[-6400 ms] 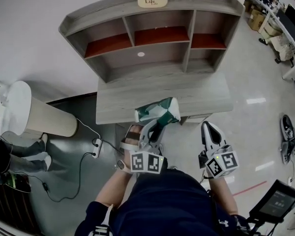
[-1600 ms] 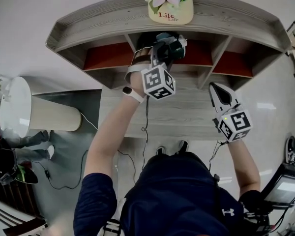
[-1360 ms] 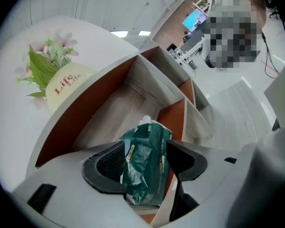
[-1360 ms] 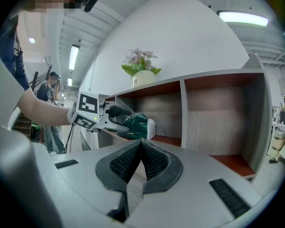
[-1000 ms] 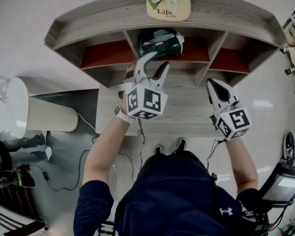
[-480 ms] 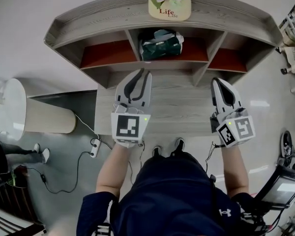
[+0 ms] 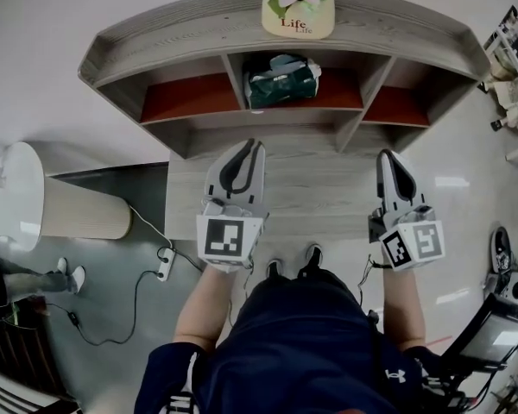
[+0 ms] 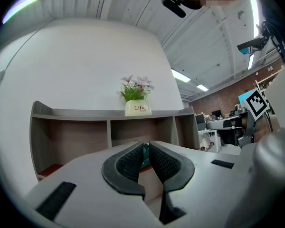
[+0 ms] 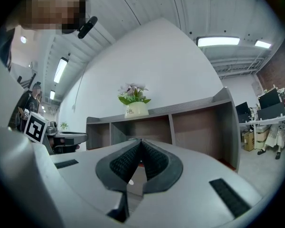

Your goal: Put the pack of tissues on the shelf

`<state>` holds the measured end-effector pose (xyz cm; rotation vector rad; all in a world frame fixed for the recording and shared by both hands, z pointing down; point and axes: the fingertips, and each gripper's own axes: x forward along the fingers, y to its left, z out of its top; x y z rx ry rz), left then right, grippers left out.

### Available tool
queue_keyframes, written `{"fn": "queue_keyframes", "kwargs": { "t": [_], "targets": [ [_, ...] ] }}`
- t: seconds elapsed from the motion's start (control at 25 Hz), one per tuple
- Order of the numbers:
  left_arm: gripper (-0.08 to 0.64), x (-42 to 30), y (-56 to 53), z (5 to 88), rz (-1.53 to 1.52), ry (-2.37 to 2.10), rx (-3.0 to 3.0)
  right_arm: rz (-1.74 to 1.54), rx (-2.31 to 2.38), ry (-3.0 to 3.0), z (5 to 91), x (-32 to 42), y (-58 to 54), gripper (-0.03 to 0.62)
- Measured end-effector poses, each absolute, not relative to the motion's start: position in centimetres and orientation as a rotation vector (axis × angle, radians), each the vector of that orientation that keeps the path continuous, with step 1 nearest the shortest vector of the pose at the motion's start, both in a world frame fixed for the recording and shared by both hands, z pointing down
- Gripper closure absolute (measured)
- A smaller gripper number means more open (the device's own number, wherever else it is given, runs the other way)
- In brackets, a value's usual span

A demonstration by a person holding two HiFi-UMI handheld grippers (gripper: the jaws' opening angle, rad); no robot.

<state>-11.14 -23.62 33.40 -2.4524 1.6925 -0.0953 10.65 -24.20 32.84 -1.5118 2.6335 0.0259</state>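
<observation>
Left gripper view is filled by the left claw (image 8: 147, 145), whose ribbed pads (image 8: 131, 161) are brought together at the tips. The jaws have just been closing, and nothing is gripped between them. From the head view the left claw (image 7: 251, 147) is seen held level over a grey desk (image 7: 328, 192) and pointed at the shelf (image 7: 155, 37).

Ahead of this claw and slightly to its right, well apart from it, the pack of tissues (image 7: 282, 76) is lodged in the middle compartment of the shelf. It is touched by neither claw. Directly above that compartment, on the top board, a cream flower pot (image 7: 298, 17) with pink blossoms is set.

To the right of the left claw, apart from it and over the same desk, the right claw (image 7: 391, 155) is held pointing the same way. In the right gripper view the right claw (image 9: 141, 142) is shown with its pads pressed shut at the tips, and nothing is held.

Behind the left claw and to its left, a power strip (image 7: 167, 264) is seen lying on the floor.
</observation>
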Motion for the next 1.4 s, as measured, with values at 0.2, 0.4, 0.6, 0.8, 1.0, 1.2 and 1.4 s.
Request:
{"fn": "queue_keyframes", "kwargs": {
  "t": [0.2, 0.4, 0.6, 0.8, 1.0, 1.2, 1.4],
  "targets": [
    [0.511, -10.7, -23.3, 32.6, -0.040, 1.682, -2.447, 0.060, -1.511, 2.621, 32.4, 10.8, -23.5, 0.589],
    [0.511, -10.7, -23.0, 33.1, -0.088, 1.661, -2.454, 0.059, -1.503, 2.623, 32.4, 10.7, -23.2, 0.589],
    [0.511, -10.7, -23.0, 32.4, -0.037, 1.663, -2.453, 0.066, -1.495, 2.628, 32.0, 10.3, -23.2, 0.589],
    [0.511, -10.9, -23.1, 32.7, -0.052, 1.657, -2.457, 0.060, -1.498, 2.628, 32.1, 10.2, -23.4, 0.589],
    [0.511, -10.8, -23.3, 33.0, -0.072, 1.651, -2.464, 0.054, -1.491, 2.634, 32.2, 10.0, -23.6, 0.589],
    [0.511, -10.8, -23.5, 32.6, -0.042, 1.657, -2.451, 0.054, -1.484, 2.635, 32.3, 10.0, -23.7, 0.589],
    [0.511, -11.0, -23.7, 32.9, -0.057, 1.666, -2.456, 0.048, -1.490, 2.635, 32.4, 10.1, -23.9, 0.589]
  ]
}}
